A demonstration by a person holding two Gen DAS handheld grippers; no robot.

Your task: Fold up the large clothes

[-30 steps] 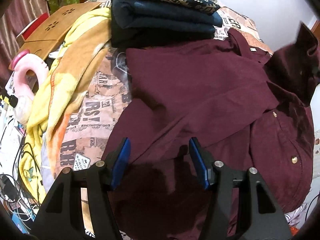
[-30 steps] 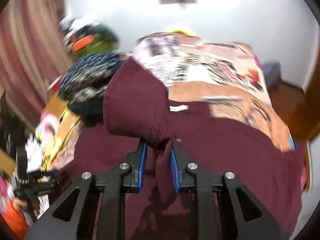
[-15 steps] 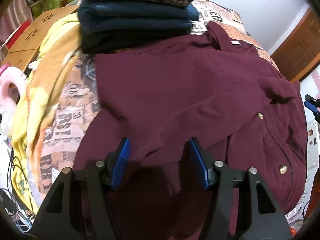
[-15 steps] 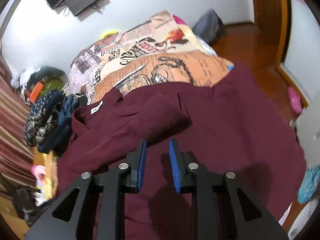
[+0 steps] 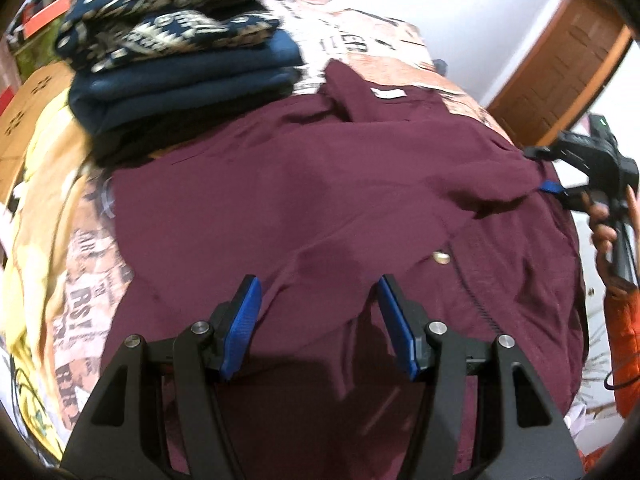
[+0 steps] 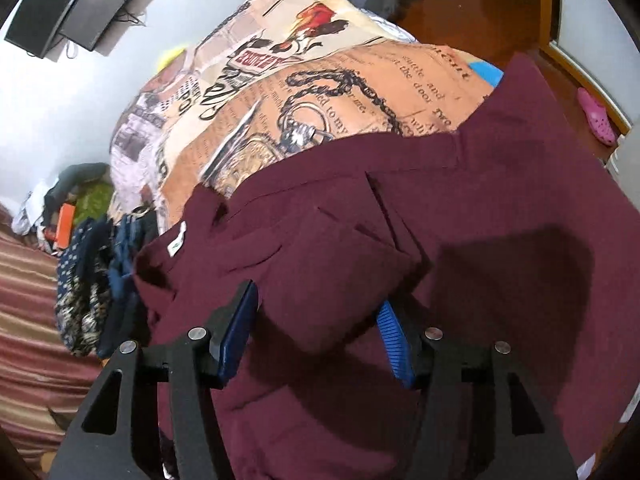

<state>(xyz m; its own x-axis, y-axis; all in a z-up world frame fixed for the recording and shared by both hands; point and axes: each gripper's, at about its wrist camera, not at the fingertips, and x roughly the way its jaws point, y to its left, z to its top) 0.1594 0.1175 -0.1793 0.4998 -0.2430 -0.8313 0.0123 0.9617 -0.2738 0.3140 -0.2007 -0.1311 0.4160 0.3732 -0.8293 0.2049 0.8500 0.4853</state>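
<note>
A large maroon shirt [image 5: 320, 200] with brass snaps lies spread on the printed bedspread [image 5: 84, 280], collar and white label at the far side. One sleeve is folded across its front. My left gripper [image 5: 318, 312] is open above the shirt's near part, holding nothing. My right gripper [image 6: 316, 320] is open, its blue pads either side of the folded sleeve's cuff end [image 6: 340, 280] without pinching it. The shirt [image 6: 500, 260] fills the right wrist view. The right gripper also shows at the right edge of the left wrist view [image 5: 560, 188].
A stack of folded dark blue and patterned clothes [image 5: 172, 60] sits at the shirt's far left. A yellow cloth [image 5: 36, 208] lies along the left. A wooden door [image 5: 560, 64] is far right. A wall TV [image 6: 76, 4] and pink shoe [image 6: 596, 120] show.
My right gripper carried the sleeve across the shirt, laid it down and opened wide. My left gripper stayed open, its view shifting to the right over the shirt.
</note>
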